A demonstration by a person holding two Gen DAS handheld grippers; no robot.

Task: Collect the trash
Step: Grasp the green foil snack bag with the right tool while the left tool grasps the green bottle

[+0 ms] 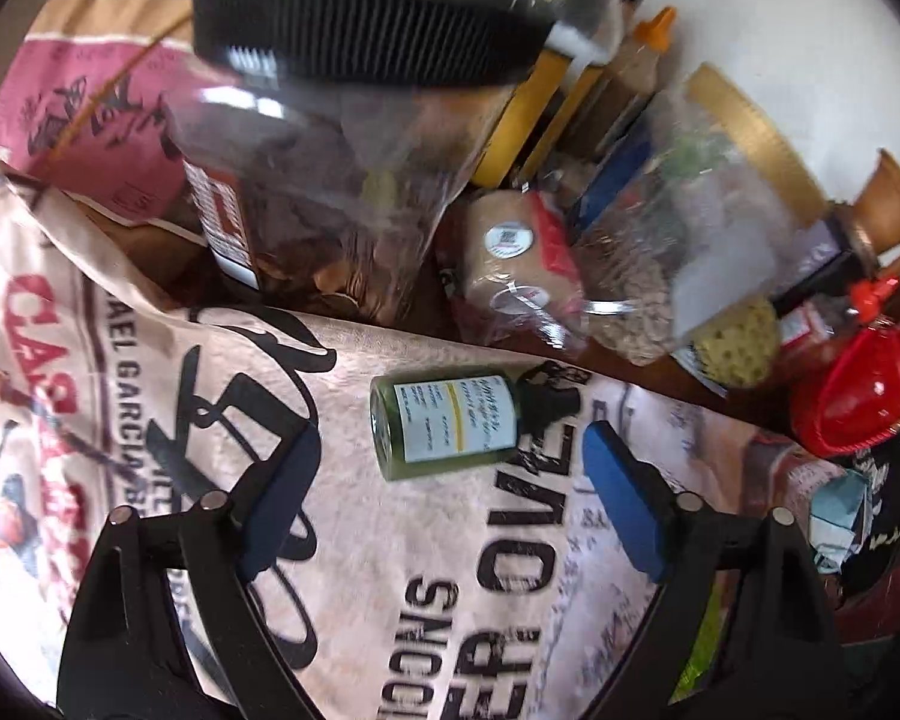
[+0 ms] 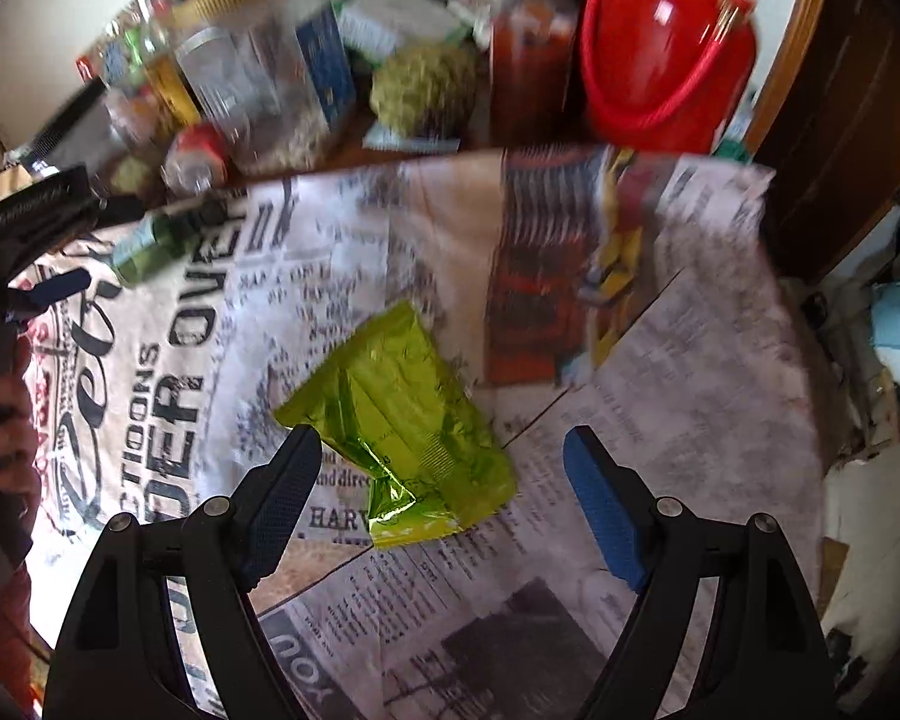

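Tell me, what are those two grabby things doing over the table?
A person is picking up trash with a gripper in each hand. The left gripper is open over a small green bottle lying on the printed tablecloth. The right gripper is open over a crumpled green wrapper. Neither is grabbed yet.

Blur, cropped edges and unreadable print

In the left wrist view the clear jar (image 1: 330, 192) with its black lid (image 1: 366, 30) is smeared by motion and cut off at the top edge; the small green bottle's (image 1: 444, 426) label print is too fine to read. In the right wrist view the clutter behind the newsprint cloth (image 2: 690, 360) is blurred, the red container (image 2: 660, 42) runs off the top, and the left gripper (image 2: 42, 276) is cropped by the frame's edge.
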